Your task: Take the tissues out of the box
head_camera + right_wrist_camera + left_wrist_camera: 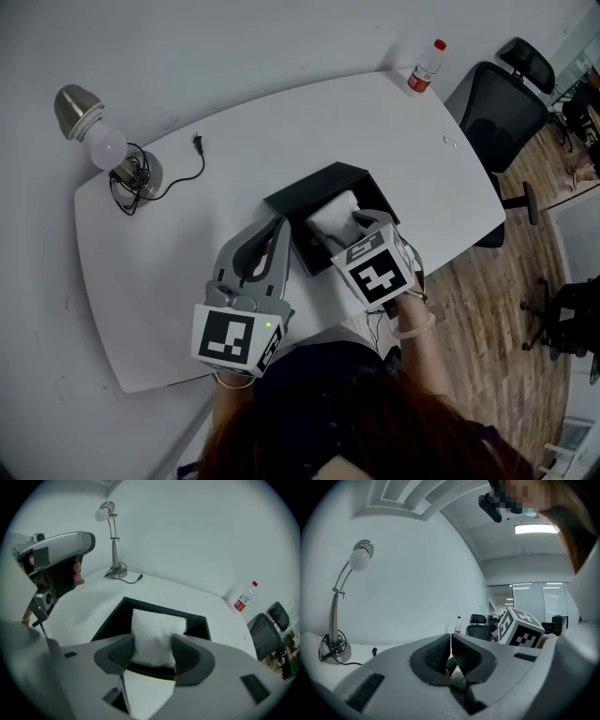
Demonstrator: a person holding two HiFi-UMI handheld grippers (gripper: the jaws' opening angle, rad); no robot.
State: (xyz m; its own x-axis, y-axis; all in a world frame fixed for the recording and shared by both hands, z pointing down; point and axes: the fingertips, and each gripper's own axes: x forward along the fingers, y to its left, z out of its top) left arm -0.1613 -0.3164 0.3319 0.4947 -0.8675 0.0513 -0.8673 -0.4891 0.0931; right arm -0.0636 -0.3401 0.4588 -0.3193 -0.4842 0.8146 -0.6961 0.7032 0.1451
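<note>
White table [178, 281], 1 black box [323, 180], 2 grippers.
Box near the table's front edge, tissues [154, 634] inside it; right gripper [153, 653] pinches the tissues from both sides; left gripper [450, 645] beside the box, jaws pressed together, empty; 1 lamp [103, 141]; 1 bottle [426, 67].

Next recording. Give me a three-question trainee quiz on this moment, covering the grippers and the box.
1. True or false: the left gripper's jaws stand wide open.
2. What is between the right gripper's jaws? A the bottle; B the tissues; C the lamp cord.
3. Fill in: the tissues sit in a black ___ on the table.

Key
1. False: its jaws are shut, with nothing between them.
2. B: the pads press on the tissues from both sides.
3. box
</note>
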